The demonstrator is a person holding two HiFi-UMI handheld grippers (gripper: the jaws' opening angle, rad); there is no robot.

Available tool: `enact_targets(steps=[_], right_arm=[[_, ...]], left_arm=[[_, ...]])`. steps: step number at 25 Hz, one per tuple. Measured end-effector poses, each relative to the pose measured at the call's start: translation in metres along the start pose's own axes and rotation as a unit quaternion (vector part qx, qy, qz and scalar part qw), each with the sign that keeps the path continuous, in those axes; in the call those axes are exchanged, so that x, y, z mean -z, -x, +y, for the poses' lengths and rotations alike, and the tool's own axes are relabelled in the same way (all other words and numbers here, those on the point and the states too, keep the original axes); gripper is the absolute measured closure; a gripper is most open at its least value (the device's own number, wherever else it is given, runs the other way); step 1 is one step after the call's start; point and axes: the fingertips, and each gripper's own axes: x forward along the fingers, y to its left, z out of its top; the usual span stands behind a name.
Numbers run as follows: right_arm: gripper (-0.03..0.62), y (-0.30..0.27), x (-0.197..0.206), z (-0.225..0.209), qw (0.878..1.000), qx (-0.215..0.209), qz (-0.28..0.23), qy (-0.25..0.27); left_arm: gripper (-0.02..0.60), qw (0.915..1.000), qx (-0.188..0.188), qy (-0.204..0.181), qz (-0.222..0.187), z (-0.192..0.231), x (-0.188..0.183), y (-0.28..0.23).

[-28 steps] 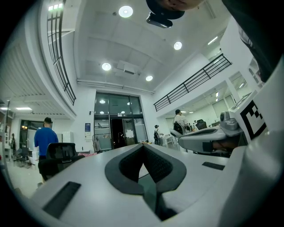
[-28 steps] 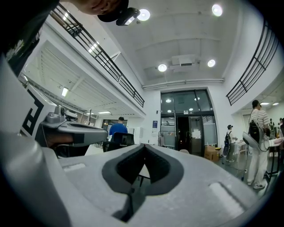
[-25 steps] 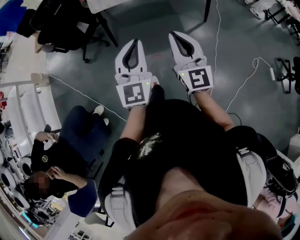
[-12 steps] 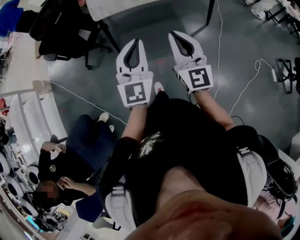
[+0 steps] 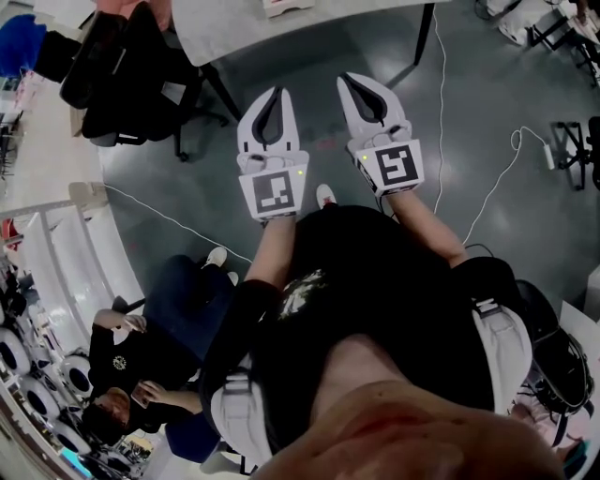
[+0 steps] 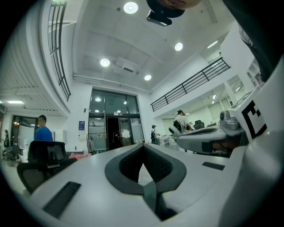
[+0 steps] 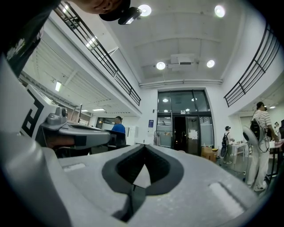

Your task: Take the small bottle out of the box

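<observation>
both the left gripper (image 5: 273, 94) and the right gripper (image 5: 349, 79) have their fingers pressed together with nothing between them. the person holds them side by side out over the grey floor (image 5: 487, 84), short of the near edge of a desk (image 5: 328, 19). neither the small bottle nor the box shows in any view, so where they sit cannot be told. going by the task alone, a small bottle is probably light, stiff and smooth-sided, apt to slip or tip, so the fingers would best close squarely and gently across the middle of its body.
</observation>
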Motion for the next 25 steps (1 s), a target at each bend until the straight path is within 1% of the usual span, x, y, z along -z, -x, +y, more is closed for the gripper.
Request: enact_targets(steps=[7,10,17,21,25], right_arm=[[0.600,-0.034,0.003,-0.006,1.000,0.012,-0.012,0.009],[0.599,-0.041,0.007,-0.003,1.000,0.015,-0.005,0.004],[0.599,-0.047,0.008,-0.002,0.999,0.026,-0.017,0.010],[0.600,-0.046,0.010,0.001,1.000,0.029,-0.005,0.009],[0.599,-0.046,0.016,-0.003,0.999,0.030,-0.008,0.007]], left_arm=[[0.575,0.9999,0.015,-0.002,-0.008,0.020,0.006,-0.027],[0.575,0.9998,0.019,-0.002,-0.008,0.027,0.010,-0.031],[0.575,0.9996,0.024,-0.003,-0.014,0.035,0.014,-0.032],[0.575,0.9996,0.027,0.003,-0.011,0.036,0.018,-0.031],[0.574,0.9996,0.028,0.002,-0.011,0.035,0.020,-0.034]])
